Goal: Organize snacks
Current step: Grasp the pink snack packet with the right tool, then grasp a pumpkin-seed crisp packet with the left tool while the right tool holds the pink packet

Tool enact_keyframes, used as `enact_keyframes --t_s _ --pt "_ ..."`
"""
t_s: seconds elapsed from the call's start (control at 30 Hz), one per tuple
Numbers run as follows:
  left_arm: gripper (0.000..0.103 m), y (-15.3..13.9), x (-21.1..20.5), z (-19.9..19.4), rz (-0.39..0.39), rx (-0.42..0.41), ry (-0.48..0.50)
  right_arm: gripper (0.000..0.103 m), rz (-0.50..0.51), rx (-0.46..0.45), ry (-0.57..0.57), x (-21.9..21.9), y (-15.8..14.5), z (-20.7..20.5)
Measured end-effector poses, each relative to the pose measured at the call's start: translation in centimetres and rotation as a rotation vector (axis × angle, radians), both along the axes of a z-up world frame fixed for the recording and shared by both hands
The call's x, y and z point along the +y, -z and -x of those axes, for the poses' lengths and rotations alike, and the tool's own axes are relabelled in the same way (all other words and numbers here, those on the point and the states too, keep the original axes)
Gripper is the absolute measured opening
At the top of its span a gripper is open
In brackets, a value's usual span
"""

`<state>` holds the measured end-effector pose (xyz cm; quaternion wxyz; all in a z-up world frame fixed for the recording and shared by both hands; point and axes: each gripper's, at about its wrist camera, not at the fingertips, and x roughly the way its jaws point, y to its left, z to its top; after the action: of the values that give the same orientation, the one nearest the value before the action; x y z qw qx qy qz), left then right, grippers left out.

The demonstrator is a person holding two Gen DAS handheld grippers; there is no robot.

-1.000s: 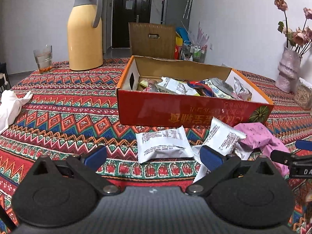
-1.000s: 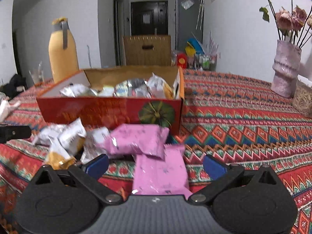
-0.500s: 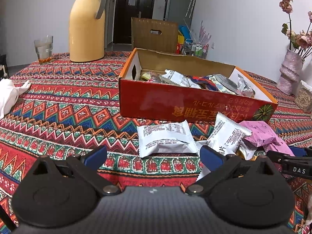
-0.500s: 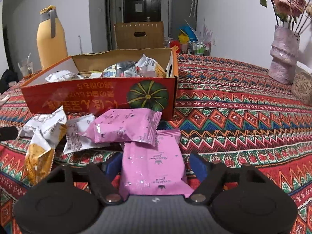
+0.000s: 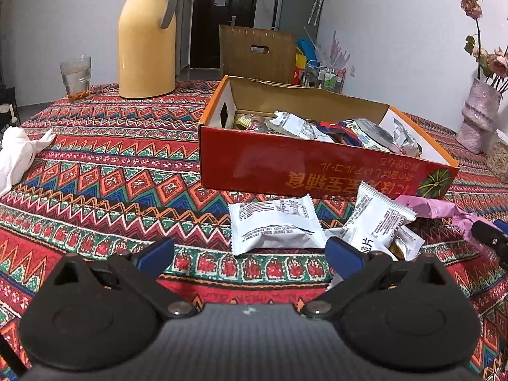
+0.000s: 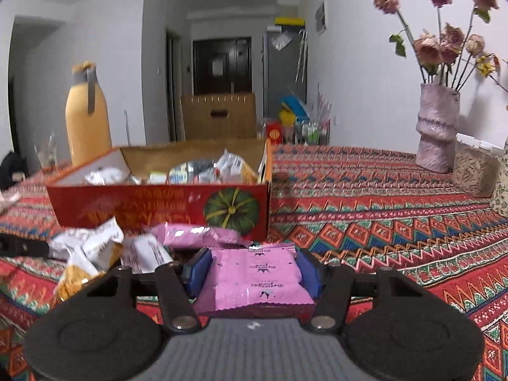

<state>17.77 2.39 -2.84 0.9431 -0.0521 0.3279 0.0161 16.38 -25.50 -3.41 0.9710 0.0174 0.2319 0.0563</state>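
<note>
moved: right jaws have just been closing; now they pinch the pink pack (image 6: 258,277) by its sides, low over the cloth (image 6: 397,222), near the box (image 6: 158,203).
left gripper (image 5: 250,252): open, nothing between the pads, over the white packs (image 5: 273,223).
step: first grip on a loose snack.
next: lift clear of the box's front wall, then drop it among the snacks inside.

box print (image 6: 133,209): blurred | white cloth (image 5: 16,158): cut off left

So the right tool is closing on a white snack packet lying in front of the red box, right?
Not white: the packet between the right tool's pads is pink, as the right wrist view shows. Its jaws have just been closing on it, in front of the red box.
</note>
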Motion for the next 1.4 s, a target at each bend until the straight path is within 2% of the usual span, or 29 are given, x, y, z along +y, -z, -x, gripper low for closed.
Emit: enact_keyframes --t_s 0.27,0.63,0.87,1.13,1.23,1.3,1.4 --pt "0.103 -1.3 -1.9 0.5 0.010 0.007 0.066 0.058 -0.051 -0.072 0.000 -0.9 -0.5 1.1" --pt "0.103 -0.8 -7.4 0.3 -0.050 0.046 0.193 0.058 -0.100 -0.128 -0.018 -1.7 -0.8 2.1" --pt "0.103 -0.1 -9.3 -0.1 -0.073 0.071 0.219 0.058 -0.113 -0.141 -0.038 -1.7 -0.7 2.4" --pt "0.103 0.9 -9.6 -0.8 -0.067 0.104 0.211 0.058 -0.111 -0.142 -0.048 -1.6 -0.7 2.5" --pt "0.097 1.2 -9.7 -0.8 -0.072 0.118 0.216 0.058 -0.111 -0.144 -0.050 -1.5 -0.7 2.5" --pt "0.085 1.4 -9.7 -0.8 -0.070 0.127 0.215 0.058 -0.111 -0.145 -0.051 -1.5 -0.6 2.6" --pt "0.080 1.4 -9.6 -0.7 -0.067 0.126 0.213 0.058 -0.110 -0.147 -0.055 -1.4 -0.6 2.6"
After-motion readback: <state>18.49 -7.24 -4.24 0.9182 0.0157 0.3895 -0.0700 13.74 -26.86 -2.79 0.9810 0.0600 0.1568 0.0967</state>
